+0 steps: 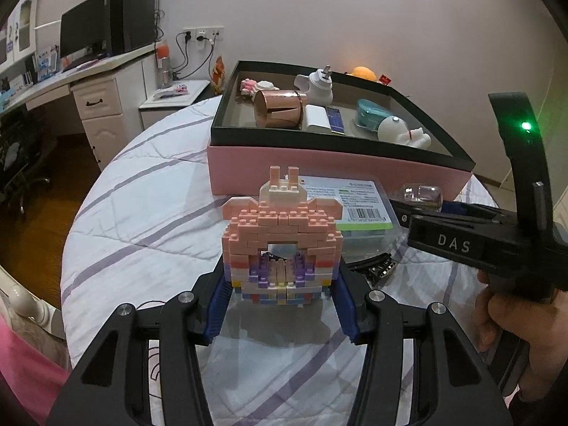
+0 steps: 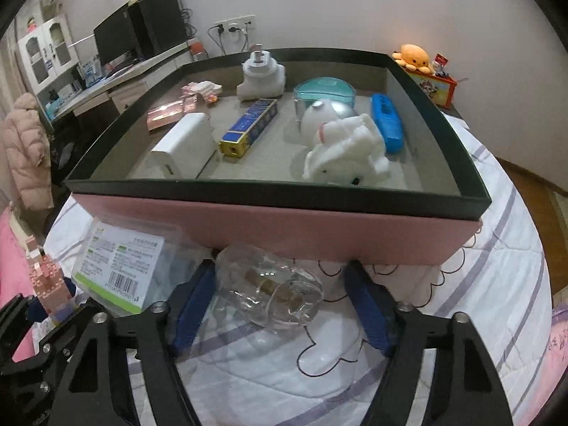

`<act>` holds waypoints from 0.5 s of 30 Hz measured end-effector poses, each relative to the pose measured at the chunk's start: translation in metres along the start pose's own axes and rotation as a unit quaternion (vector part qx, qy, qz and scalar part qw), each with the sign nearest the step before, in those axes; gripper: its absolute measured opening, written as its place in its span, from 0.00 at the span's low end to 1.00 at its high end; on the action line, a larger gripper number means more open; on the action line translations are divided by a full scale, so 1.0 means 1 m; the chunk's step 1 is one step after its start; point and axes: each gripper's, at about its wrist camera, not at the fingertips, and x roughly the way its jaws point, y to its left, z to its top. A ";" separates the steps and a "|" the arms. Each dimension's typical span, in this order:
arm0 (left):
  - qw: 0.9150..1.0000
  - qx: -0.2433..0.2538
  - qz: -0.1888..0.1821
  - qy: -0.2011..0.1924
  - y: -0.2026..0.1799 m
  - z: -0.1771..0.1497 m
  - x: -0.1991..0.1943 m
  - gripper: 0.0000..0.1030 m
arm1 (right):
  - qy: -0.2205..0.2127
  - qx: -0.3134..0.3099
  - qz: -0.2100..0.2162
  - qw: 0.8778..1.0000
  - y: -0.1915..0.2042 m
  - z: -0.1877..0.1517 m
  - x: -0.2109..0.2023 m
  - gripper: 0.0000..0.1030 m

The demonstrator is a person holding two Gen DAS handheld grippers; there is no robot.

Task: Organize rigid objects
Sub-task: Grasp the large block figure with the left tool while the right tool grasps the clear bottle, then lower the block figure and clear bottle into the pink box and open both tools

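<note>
Picking-up is the step in hand, both grippers at once. The left gripper has its jaws clenched on the base of a pink brick model, which stands upright on the quilted bench just in front of the pink box. The right gripper straddles a clear glass bottle lying on its side against the box front; one blue pad seems to touch it, the other looks apart, so whether it is truly gripped I cannot tell. Both grippers tilt steeply downward, and a hand shows on the right one's handle. Next, I reckon, each piece must be lifted clear over the dark rim and set among the things already inside.
</note>
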 end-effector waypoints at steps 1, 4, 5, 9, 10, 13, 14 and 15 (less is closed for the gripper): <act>1.000 0.000 0.000 0.000 0.000 0.000 0.000 0.51 | -0.001 -0.008 0.014 1.000 0.003 -0.002 -0.002 0.55; 1.000 0.001 -0.003 -0.004 -0.002 0.000 -0.005 0.51 | -0.003 -0.021 0.011 1.000 0.007 -0.007 -0.006 0.55; 1.000 0.001 -0.003 -0.005 -0.002 0.000 -0.006 0.51 | -0.004 -0.021 0.013 1.000 0.007 -0.008 -0.008 0.55; 1.000 0.000 -0.004 -0.009 -0.002 0.001 -0.011 0.51 | -0.010 -0.024 0.018 1.000 0.007 -0.019 -0.019 0.55; 1.000 0.000 -0.004 -0.009 -0.002 0.001 -0.011 0.51 | -0.011 -0.024 0.019 0.999 0.006 -0.021 -0.022 0.55; 1.000 0.001 -0.007 -0.011 -0.003 0.002 -0.014 0.51 | -0.018 -0.022 0.022 0.999 0.003 -0.029 -0.033 0.55; 1.000 0.002 -0.008 -0.012 -0.003 0.002 -0.015 0.51 | -0.020 -0.021 0.023 0.999 0.002 -0.032 -0.037 0.55; 1.000 0.002 -0.007 -0.014 -0.004 0.003 -0.016 0.51 | -0.023 -0.020 0.024 0.999 0.001 -0.033 -0.040 0.55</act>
